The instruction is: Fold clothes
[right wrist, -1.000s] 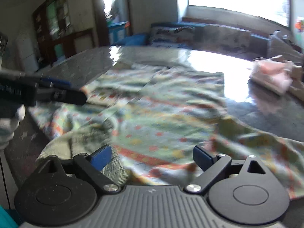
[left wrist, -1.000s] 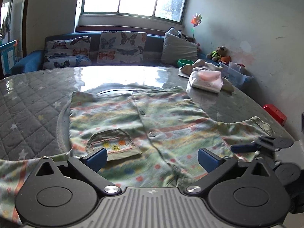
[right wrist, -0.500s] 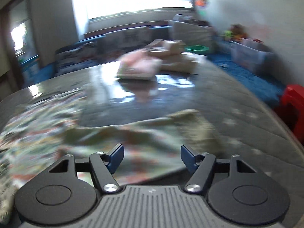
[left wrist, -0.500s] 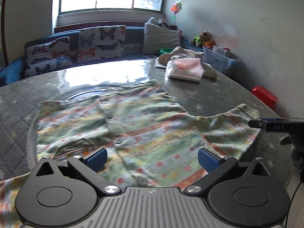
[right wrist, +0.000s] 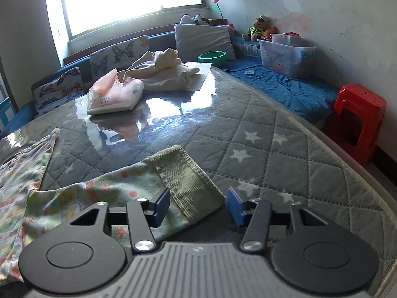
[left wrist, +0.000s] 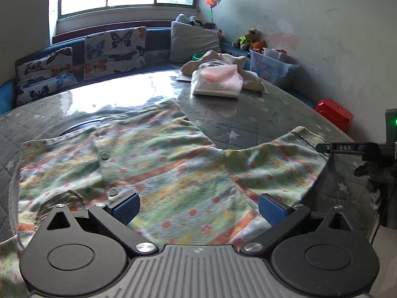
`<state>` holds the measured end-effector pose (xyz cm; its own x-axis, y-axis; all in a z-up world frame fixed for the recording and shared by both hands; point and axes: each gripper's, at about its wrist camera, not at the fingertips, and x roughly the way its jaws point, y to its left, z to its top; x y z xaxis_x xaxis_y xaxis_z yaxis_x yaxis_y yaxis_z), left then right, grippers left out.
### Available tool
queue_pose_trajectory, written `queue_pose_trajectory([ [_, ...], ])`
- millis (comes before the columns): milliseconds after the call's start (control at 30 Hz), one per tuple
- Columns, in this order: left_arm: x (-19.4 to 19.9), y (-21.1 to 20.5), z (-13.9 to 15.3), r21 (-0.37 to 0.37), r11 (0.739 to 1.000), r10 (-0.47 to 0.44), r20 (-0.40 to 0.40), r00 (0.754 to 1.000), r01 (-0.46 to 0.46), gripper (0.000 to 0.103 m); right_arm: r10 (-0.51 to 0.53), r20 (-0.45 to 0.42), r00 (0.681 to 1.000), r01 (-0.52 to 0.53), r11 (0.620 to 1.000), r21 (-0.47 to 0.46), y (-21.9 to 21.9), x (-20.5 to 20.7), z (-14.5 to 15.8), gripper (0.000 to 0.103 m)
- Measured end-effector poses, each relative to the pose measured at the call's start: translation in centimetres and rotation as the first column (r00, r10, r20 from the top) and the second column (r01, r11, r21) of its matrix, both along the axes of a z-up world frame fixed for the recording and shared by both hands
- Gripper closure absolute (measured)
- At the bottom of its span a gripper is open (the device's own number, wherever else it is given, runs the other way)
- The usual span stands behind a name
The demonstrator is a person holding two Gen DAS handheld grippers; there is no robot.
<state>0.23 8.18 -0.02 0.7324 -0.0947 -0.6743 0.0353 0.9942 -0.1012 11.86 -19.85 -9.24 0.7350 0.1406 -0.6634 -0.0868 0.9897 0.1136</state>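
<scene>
A child's shirt (left wrist: 161, 164) with pastel stripes and small flowers lies spread front-up on the quilted table (right wrist: 273, 134). My left gripper (left wrist: 198, 208) hovers open over the shirt's near hem, nothing between its blue pads. The shirt's right sleeve (left wrist: 285, 164) reaches toward the table's right edge. In the right wrist view its ribbed green cuff (right wrist: 186, 181) lies between the fingers of my right gripper (right wrist: 198, 206), which is open and low over it. One right gripper finger (left wrist: 347, 147) shows at the sleeve's end in the left wrist view.
A pink-and-white tissue pack (right wrist: 114, 96) and a crumpled cream garment (right wrist: 163, 72) sit at the table's far side. The table's rounded edge (right wrist: 347, 164) runs close on the right. Beyond it stand a red stool (right wrist: 357, 121), a clear storage box (right wrist: 287, 52) and a cushioned sofa (left wrist: 114, 49).
My right gripper has swung from over the shirt's body to the right sleeve cuff, and its jaws have narrowed. My left gripper has turned rightward along the near hem.
</scene>
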Motion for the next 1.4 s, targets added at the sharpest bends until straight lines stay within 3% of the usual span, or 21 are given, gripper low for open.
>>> queue_pose_trajectory([
  [200, 0.4, -0.8, -0.2, 0.005, 1.000, -0.013, -0.013, 1.000, 0.013, 0.000, 0.007, 0.012, 1.000, -0.007, 1.000, -0.009, 0.0, 0.1, 0.0, 0.068],
  [300, 0.5, -1.0, -0.4, 0.007, 1.000, -0.017, -0.022, 1.000, 0.017, 0.000, 0.012, 0.014, 1.000, -0.012, 1.000, 0.005, -0.2, 0.1, 0.0, 0.082],
  [433, 0.5, -1.1, -0.6, 0.013, 1.000, -0.017, -0.029, 0.999, 0.017, 0.000, 0.014, 0.010, 1.000, -0.014, 0.997, 0.077, -0.7, 0.2, 0.2, 0.094],
  [667, 0.5, -0.3, -1.0, 0.011, 1.000, 0.005, -0.044, 0.999, -0.004, 0.000, 0.060, 0.046, 0.997, -0.070, 0.969, 0.238, -1.2, -0.7, 2.8, 0.095],
  [833, 0.1, 0.2, -1.2, 0.004, 1.000, 0.008, -0.047, 0.999, -0.008, 0.000, 0.163, 0.089, 0.983, -0.184, 0.918, 0.351, 0.4, -1.4, 6.1, 0.095],
  [1067, -1.3, 1.9, -0.9, -0.010, 0.999, 0.039, -0.027, 0.999, -0.039, 0.000, 0.358, 0.168, 0.918, -0.396, 0.833, 0.387, 6.6, -2.7, 10.4, 0.095],
  [1400, -4.4, 6.5, -0.6, -0.050, 0.986, 0.159, -0.007, 0.987, -0.159, 0.000, 0.597, 0.201, 0.777, -0.625, 0.689, 0.368, 18.0, -5.1, 13.1, 0.096],
])
